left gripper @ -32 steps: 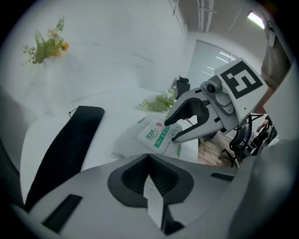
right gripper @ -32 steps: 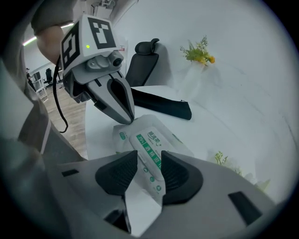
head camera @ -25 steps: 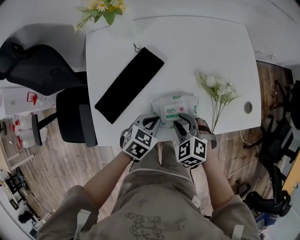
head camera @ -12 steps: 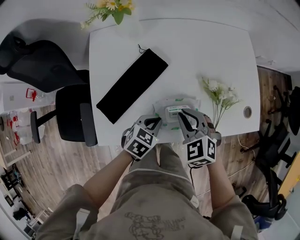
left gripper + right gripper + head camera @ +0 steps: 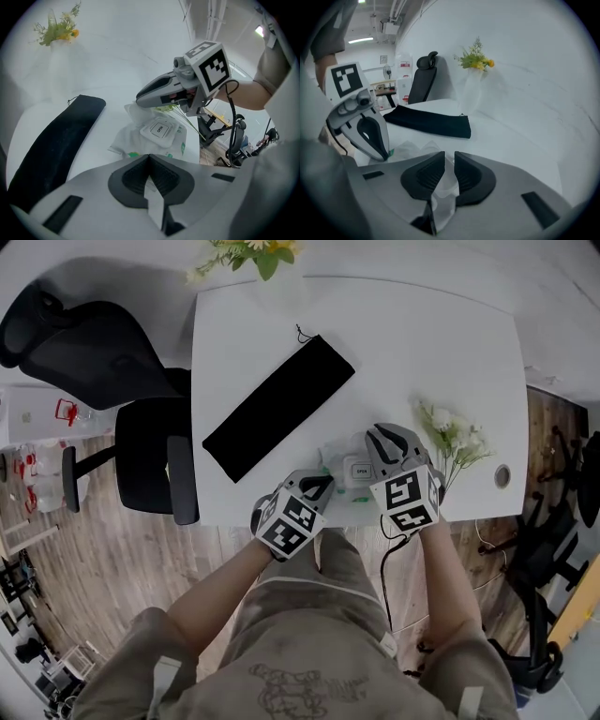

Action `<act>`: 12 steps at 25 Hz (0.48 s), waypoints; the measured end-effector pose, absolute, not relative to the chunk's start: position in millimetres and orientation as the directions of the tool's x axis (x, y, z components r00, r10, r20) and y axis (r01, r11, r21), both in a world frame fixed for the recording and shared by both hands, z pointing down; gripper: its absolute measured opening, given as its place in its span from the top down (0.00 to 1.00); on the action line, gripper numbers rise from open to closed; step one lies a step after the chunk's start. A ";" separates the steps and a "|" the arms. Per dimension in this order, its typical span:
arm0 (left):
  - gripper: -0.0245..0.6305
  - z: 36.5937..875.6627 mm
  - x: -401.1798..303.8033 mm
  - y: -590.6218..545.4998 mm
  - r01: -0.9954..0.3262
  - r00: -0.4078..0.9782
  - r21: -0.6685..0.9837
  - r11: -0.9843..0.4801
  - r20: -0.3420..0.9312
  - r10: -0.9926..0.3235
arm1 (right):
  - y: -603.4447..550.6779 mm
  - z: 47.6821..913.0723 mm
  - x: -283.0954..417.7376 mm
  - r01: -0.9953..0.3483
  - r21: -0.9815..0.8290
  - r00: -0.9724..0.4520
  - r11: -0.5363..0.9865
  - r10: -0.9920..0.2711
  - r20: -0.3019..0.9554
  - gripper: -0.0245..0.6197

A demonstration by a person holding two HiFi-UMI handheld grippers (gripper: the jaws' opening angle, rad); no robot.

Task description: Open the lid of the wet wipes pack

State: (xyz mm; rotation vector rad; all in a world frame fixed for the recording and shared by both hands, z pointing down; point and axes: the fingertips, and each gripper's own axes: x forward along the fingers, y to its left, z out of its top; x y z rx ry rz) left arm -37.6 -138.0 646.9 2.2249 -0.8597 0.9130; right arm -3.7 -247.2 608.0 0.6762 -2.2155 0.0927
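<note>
At the near edge of the white surface (image 5: 422, 343), the wet wipes pack (image 5: 336, 457) is mostly hidden in the head view. The left gripper (image 5: 323, 484) covers its near left corner and the right gripper (image 5: 377, 437) covers its right side. Only the lid (image 5: 357, 468) and a strip of wrapper show between them.

The left gripper view shows more of the pack. The square lid, printed OPEN, lies flat and down, and the wrapper's far end is bunched up just under the right gripper's tips. The left gripper's own jaws are closed, with a white sliver of the pack's near edge caught between them. The jaws themselves hide how much of that edge they grip.

The right gripper view shows its jaws drawn close with a narrow slit at the tips, pinching a crumpled fold of translucent white wrapper. These jaws have just been closing and then eased slightly apart. The lid does not show in this view, so I cannot tell which part of the pack the fold comes from.

A black pouch (image 5: 278, 407) lies diagonally on the surface, far and left of the pack and apart from it. A sprig of white flowers (image 5: 457, 439) lies just right of the right gripper. The bunch of yellow flowers (image 5: 475, 60) at the far edge is cut off in the head view and shows whole only in the right gripper view. A black office chair (image 5: 94, 362) stands left of the surface.
</note>
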 end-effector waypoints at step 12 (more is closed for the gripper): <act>0.94 642.3 -43.2 -138.8 -0.737 0.570 0.289 -0.611 0.752 -0.332 | -252.2 610.7 7.5 -0.577 0.021 -0.548 0.817 -0.406 0.731 0.88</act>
